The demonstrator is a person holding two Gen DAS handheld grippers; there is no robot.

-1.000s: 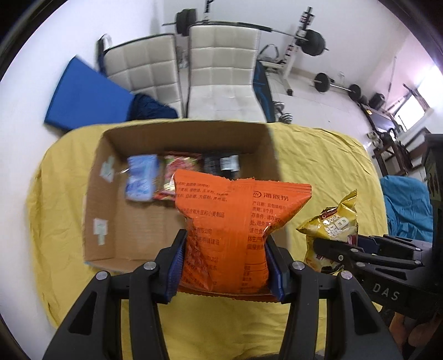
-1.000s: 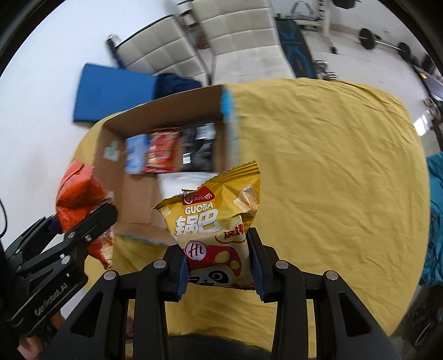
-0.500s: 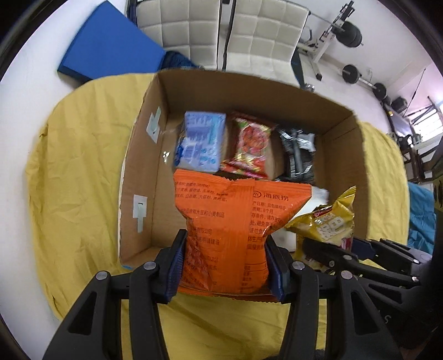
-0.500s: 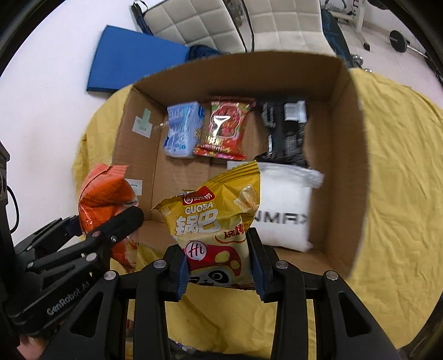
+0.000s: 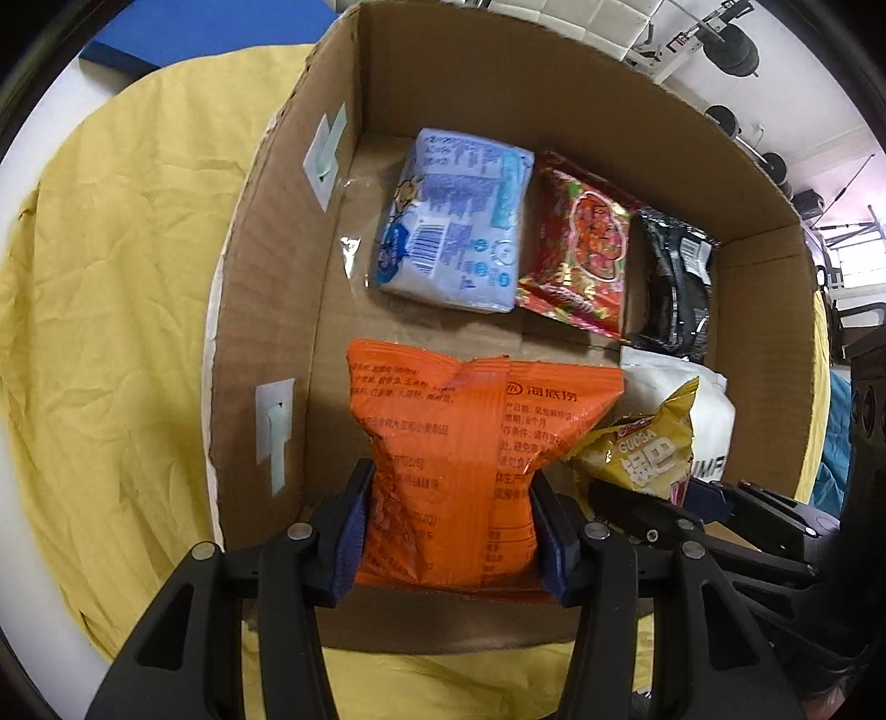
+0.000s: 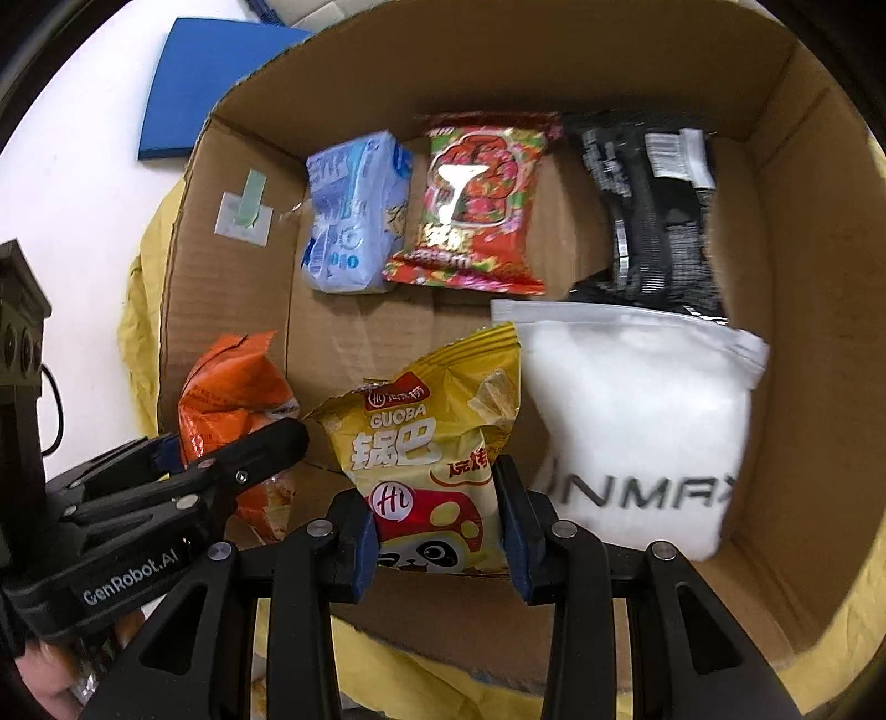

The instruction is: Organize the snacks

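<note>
My left gripper (image 5: 451,526) is shut on an orange snack bag (image 5: 459,443), held over the near left part of an open cardboard box (image 5: 266,310). My right gripper (image 6: 440,526) is shut on a yellow GUOBA snack bag (image 6: 432,437), held beside it over the box's near middle. Along the box's far wall lie a blue-white packet (image 5: 459,221), a red packet (image 5: 581,249) and a black packet (image 5: 675,288). A white pouch (image 6: 637,421) lies at the near right. The orange bag (image 6: 232,399) and left gripper (image 6: 183,487) show at the right wrist view's left.
The box sits on a table covered with a wrinkled yellow cloth (image 5: 111,310). A blue mat (image 6: 210,83) lies on the white floor beyond. Weights (image 5: 731,44) stand at the far right. A hand (image 6: 44,687) shows at the lower left corner.
Both grippers have moved forward and down over the box with their bags. The box now fills both views, and the chairs have slipped out of sight.
</note>
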